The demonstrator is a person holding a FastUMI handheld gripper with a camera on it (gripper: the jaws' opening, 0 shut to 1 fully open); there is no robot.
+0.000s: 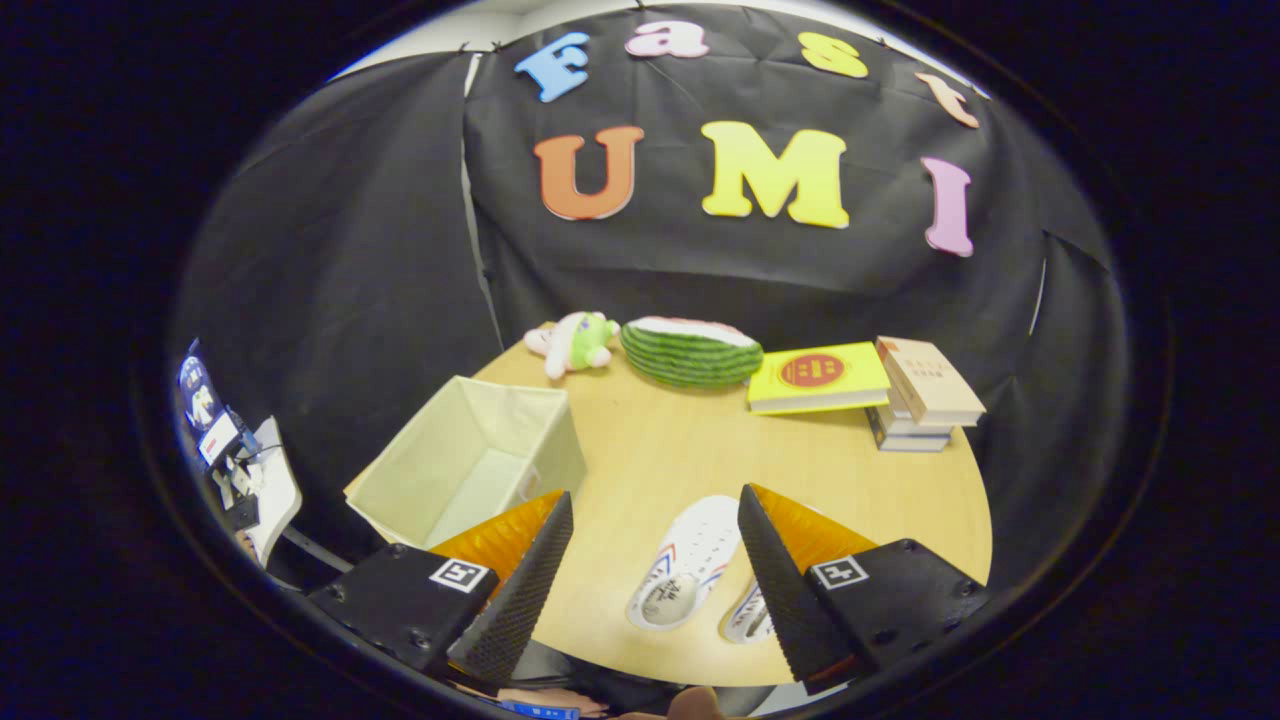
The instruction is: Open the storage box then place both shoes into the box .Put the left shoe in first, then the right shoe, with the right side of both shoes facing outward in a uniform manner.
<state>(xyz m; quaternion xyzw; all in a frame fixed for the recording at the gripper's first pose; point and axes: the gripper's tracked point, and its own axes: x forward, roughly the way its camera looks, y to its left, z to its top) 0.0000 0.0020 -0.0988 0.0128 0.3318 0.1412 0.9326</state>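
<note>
A: What's lying around the far side of the table (640, 450)?
B: A plush toy (575, 342), a watermelon cushion (690, 353) and stacked books (915, 395).
A: And the shoes?
B: One white shoe (688, 562) is lying between the spread fingers of the gripper (650, 580), nothing pinched; the second shoe (750, 615) is half hiding behind the right finger. The storage box (470, 460) is sitting open on the left, holding nothing.

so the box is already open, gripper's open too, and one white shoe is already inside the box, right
Not quite. In the gripper view the storage box is open and so is the gripper, but no shoe is in the box: both white shoes lie on the table, one between the fingers, the other partly behind a finger.
</note>
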